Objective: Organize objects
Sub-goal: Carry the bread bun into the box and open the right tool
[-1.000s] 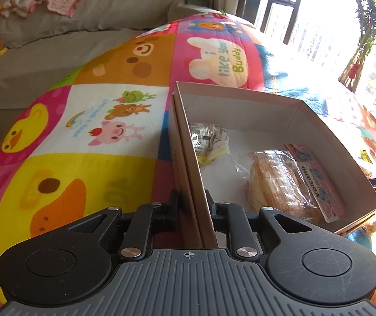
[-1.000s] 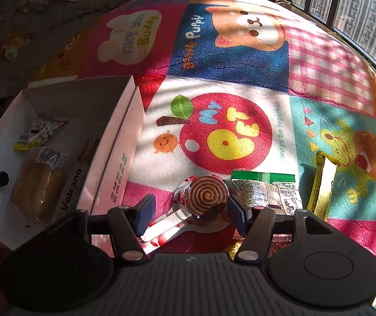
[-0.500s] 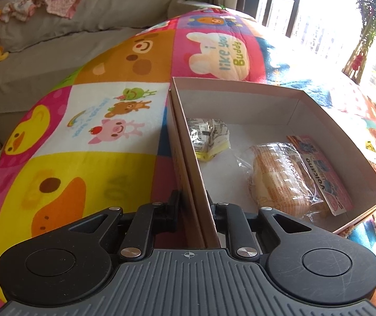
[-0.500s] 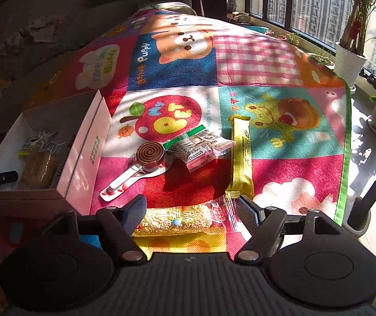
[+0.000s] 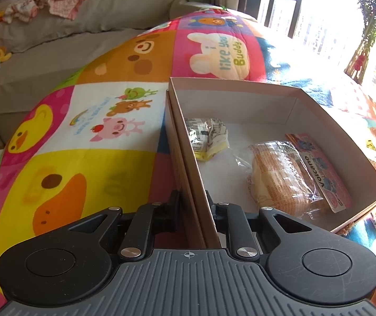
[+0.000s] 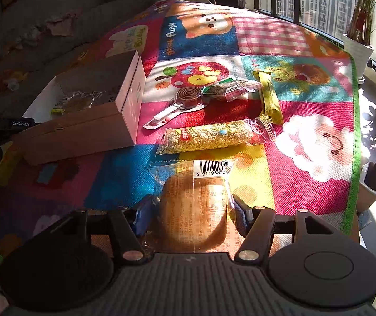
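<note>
My left gripper [image 5: 192, 205] is shut on the near side wall of the open cardboard box [image 5: 240, 100], which holds a wrapped bun [image 5: 280, 179], a pink Volcano packet [image 5: 319, 173] and a small crumpled packet [image 5: 209, 137]. In the right wrist view the box [image 6: 132, 97] lies at the left. My right gripper [image 6: 192, 214] is closing on another wrapped bun [image 6: 196, 210] on the mat, its pads against the wrapper's sides. Beyond it lie a sesame bar [image 6: 211, 137], a spiral lollipop [image 6: 185, 97], a green-edged packet [image 6: 230, 88] and a yellow bar [image 6: 268, 97].
Everything lies on a bright cartoon play mat [image 6: 319, 144] whose green edge [image 6: 354, 131] runs along the right. Potted plants [image 6: 359, 42] and windows stand beyond it. A grey sofa [image 5: 56, 52] with clothes and toys is behind the box.
The right gripper pulled back from the lollipop toward the mat's near end and now has the wrapped bun between its fingers. The left gripper kept its hold on the box wall.
</note>
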`<act>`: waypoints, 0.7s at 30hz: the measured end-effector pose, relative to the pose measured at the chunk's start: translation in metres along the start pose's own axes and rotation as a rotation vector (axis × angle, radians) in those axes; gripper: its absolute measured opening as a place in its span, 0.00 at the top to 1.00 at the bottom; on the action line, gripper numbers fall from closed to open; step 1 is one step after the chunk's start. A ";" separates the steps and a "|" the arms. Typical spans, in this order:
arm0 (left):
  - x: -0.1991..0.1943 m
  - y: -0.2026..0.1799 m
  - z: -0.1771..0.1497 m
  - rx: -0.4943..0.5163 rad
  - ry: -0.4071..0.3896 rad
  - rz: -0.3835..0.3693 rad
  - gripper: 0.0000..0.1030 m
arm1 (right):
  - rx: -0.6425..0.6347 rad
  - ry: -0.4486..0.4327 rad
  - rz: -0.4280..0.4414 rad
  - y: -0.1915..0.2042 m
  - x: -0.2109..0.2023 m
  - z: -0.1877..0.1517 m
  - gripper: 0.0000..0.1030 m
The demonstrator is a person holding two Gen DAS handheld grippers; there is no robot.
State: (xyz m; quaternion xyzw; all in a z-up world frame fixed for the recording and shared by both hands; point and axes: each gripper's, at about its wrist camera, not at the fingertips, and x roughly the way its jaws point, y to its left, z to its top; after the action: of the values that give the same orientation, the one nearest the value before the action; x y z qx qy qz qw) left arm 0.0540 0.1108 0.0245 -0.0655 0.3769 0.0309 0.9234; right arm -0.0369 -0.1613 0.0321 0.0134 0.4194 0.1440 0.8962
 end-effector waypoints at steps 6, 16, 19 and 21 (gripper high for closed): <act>-0.002 0.000 -0.002 0.004 0.002 -0.001 0.82 | -0.074 0.006 0.088 0.035 -0.007 0.000 0.44; 0.001 0.004 0.002 -0.010 -0.020 -0.014 0.84 | -0.087 -0.076 0.203 0.064 -0.023 0.065 0.44; 0.000 0.006 0.002 -0.013 -0.022 -0.022 0.84 | -0.109 -0.093 0.194 0.079 -0.011 0.094 0.44; -0.001 0.007 0.001 -0.014 -0.021 -0.034 0.83 | -0.095 -0.102 0.193 0.085 0.002 0.119 0.44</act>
State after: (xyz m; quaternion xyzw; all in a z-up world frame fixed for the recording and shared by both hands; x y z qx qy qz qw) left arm 0.0533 0.1181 0.0247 -0.0783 0.3659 0.0184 0.9272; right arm 0.0336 -0.0675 0.1201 0.0187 0.3627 0.2485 0.8980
